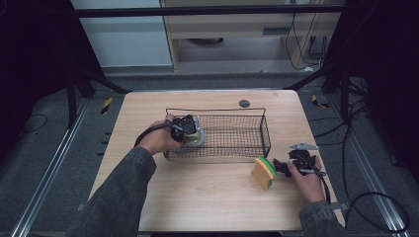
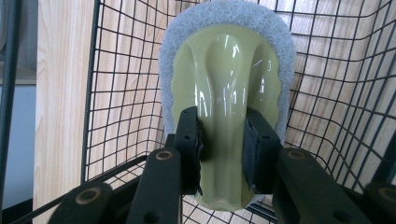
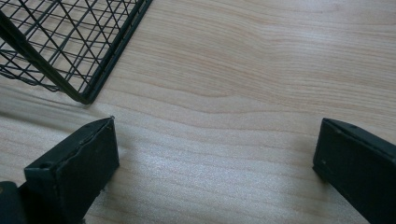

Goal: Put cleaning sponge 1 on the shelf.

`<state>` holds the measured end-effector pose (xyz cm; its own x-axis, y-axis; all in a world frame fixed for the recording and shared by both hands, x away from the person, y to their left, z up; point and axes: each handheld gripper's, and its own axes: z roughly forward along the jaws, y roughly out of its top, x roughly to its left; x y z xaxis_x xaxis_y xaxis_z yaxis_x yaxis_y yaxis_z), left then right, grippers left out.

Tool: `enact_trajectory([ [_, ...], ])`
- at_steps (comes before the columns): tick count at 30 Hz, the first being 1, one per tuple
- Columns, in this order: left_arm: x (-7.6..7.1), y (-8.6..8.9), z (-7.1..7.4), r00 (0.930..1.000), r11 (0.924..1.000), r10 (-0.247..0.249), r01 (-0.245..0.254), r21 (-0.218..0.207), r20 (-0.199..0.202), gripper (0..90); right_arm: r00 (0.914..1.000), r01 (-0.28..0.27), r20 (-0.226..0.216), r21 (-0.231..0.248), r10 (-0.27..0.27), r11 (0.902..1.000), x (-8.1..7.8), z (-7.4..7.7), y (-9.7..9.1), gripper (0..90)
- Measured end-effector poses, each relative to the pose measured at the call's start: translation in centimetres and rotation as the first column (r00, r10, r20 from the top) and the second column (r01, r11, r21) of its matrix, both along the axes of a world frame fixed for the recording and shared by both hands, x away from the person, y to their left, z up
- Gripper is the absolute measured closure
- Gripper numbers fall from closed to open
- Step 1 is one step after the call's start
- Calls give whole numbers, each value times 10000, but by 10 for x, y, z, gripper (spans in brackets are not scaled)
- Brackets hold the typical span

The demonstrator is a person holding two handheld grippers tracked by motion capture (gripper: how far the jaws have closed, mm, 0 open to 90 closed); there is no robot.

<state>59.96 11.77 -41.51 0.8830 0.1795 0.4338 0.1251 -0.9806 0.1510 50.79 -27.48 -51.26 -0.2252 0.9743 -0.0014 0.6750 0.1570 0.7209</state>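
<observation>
At the left end of the wire basket (image 1: 257, 129), the left gripper (image 2: 223, 149) is clamped on the glossy handle of a scrubbing pad (image 2: 227, 70). It looks light: stiff, slippery handle, soft grey fleece; the narrow ridge is the place to grip. To the right, the right gripper (image 3: 215, 163) hangs released over bare table (image 3: 261, 60), just beside a sponge (image 1: 264, 172). The scrubber's underside is hidden.

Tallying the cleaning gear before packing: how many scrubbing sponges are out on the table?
2. One scrubber with a pale green handle is clamped in the left claw inside the wire basket. One yellow-and-green sponge stands on the table by the right claw. Nothing looks hidden.
</observation>
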Motion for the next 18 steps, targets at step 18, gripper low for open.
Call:
enact_trajectory([
  [18, -6, 5, 15, 9994, 9994, 60, -48, -357, 339, 683, 10000, 3, -1, 2, -3, 10000, 0, 0, 0, 4],
])
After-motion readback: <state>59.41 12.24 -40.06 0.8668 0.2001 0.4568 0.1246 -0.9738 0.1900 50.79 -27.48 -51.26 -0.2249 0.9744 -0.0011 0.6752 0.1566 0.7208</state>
